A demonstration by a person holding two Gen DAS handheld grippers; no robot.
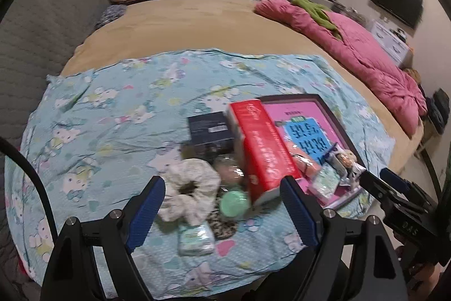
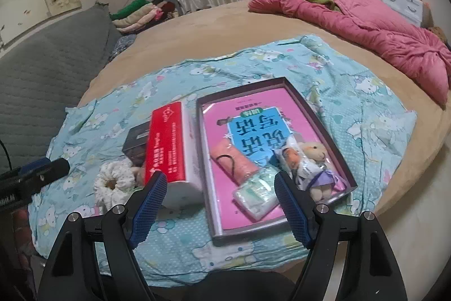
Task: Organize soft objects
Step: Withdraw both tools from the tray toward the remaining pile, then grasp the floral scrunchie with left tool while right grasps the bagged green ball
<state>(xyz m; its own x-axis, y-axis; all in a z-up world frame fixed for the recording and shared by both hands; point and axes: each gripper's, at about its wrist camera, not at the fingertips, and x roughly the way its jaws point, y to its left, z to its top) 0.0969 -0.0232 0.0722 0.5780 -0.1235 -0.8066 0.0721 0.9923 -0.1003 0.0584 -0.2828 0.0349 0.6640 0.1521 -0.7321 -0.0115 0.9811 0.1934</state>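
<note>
Left gripper (image 1: 222, 205) fingers spread wide, holding nothing, above white scrunchie (image 1: 187, 188) and green ball (image 1: 234, 202) on blue printed cloth (image 1: 112, 126). Right gripper (image 2: 220, 199) likewise spread, empty, over tray (image 2: 324, 114) holding tissue pack (image 2: 256, 195), pink roll (image 2: 235, 160), plush toy (image 2: 313, 157). Red box (image 2: 169, 148) just left of tray.

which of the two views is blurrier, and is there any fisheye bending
Left wrist view: motion blur smears the red box and white scrunchie. Right wrist view: sharper, the tray print readable. Both views: fisheye curves the bed edge, dark corners; both grippers open.
</note>
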